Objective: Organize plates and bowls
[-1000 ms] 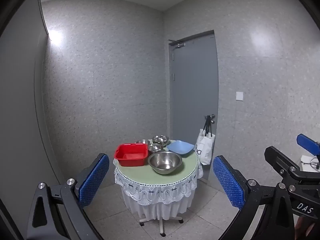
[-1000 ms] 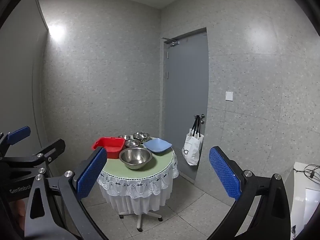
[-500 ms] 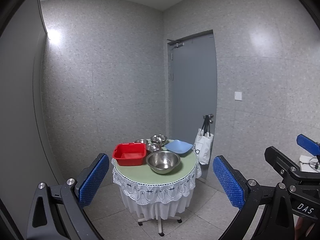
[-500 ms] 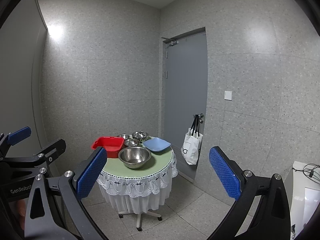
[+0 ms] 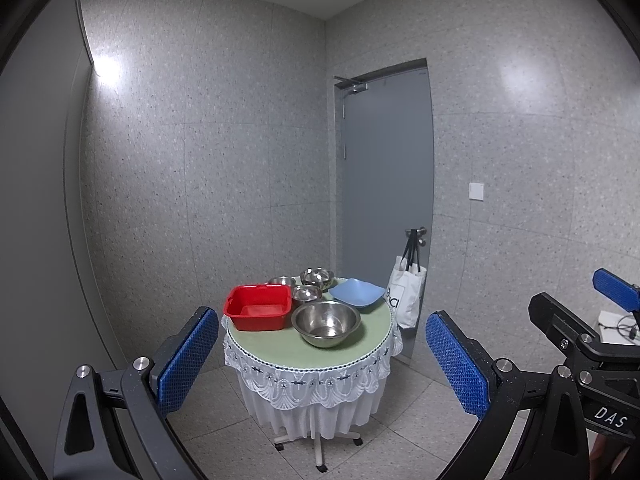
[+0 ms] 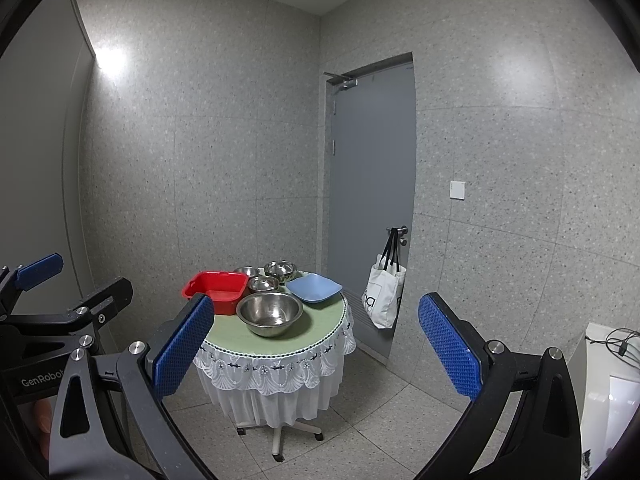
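A small round table (image 5: 280, 344) with a green top and white lace skirt stands ahead. On it are a red plastic basin (image 5: 258, 306), a large steel bowl (image 5: 326, 322), three small steel bowls (image 5: 306, 294) behind it, and a blue square plate (image 5: 357, 292). The same set shows in the right wrist view: basin (image 6: 216, 286), large bowl (image 6: 269, 312), plate (image 6: 314, 288). My left gripper (image 5: 320, 360) is open and empty, well short of the table. My right gripper (image 6: 316, 346) is also open and empty, at a similar distance.
A grey door (image 5: 388, 184) is behind the table with a white tote bag (image 5: 406, 296) hanging from its handle. Speckled grey walls close in the corner. A white unit with cables (image 6: 612, 392) stands at the right. The floor is tiled.
Both views have tilted slightly, so the table sits a little higher in frame. Both grippers stay open; nothing on the table moved.
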`<state>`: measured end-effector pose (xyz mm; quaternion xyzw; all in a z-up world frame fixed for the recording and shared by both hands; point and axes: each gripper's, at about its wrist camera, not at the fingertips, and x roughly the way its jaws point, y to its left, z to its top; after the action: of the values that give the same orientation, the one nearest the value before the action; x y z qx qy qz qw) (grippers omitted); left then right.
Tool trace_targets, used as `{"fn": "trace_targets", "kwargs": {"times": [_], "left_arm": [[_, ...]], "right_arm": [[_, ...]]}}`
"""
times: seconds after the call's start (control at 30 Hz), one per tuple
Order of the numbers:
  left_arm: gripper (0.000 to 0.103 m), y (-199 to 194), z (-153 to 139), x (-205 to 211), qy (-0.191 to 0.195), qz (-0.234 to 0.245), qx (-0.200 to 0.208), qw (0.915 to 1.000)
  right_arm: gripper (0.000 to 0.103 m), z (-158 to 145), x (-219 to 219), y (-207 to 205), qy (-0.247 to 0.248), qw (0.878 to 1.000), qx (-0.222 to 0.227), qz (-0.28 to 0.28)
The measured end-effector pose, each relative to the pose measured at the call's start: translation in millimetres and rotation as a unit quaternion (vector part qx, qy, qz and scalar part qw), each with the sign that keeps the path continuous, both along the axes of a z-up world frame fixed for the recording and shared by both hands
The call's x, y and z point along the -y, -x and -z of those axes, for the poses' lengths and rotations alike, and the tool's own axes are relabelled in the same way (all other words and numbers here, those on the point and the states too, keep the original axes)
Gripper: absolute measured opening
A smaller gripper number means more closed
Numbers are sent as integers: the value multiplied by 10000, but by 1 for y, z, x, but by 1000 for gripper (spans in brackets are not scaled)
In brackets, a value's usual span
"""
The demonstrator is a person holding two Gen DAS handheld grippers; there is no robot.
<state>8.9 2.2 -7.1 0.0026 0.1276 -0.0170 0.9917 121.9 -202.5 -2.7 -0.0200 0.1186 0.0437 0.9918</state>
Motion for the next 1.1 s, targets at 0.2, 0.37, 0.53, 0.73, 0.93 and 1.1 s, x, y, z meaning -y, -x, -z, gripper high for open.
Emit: {"fn": "trace_targets", "kwargs": {"times": [0.2, 0.37, 0.53, 0.73, 0.93, 1.1], "left_arm": [[103, 0, -1, -1, 2, -2, 1, 10000], [102, 0, -3, -1, -5, -6, 5, 10000], [103, 1, -2, -2, -6, -1, 10, 10000], [103, 0, -3, -3, -8, 7, 9, 10000], [103, -2, -2, -5, -5, 16, 9, 10000], [102, -8, -3, -7, -6, 12, -14, 10000]], "right_arm": [[103, 0, -1, 0, 0, 10000, 2, -4], [103, 0, -1, -1, -2, 10000, -2, -8], [103, 0, -1, -3, 4, 10000, -9, -5], [103, 0, -2, -3, -4, 10000, -14, -7], [103, 1, -2, -3, -4, 10000, -11, -8], [103, 2, -5, -9, -3, 10000, -35, -17]]}}
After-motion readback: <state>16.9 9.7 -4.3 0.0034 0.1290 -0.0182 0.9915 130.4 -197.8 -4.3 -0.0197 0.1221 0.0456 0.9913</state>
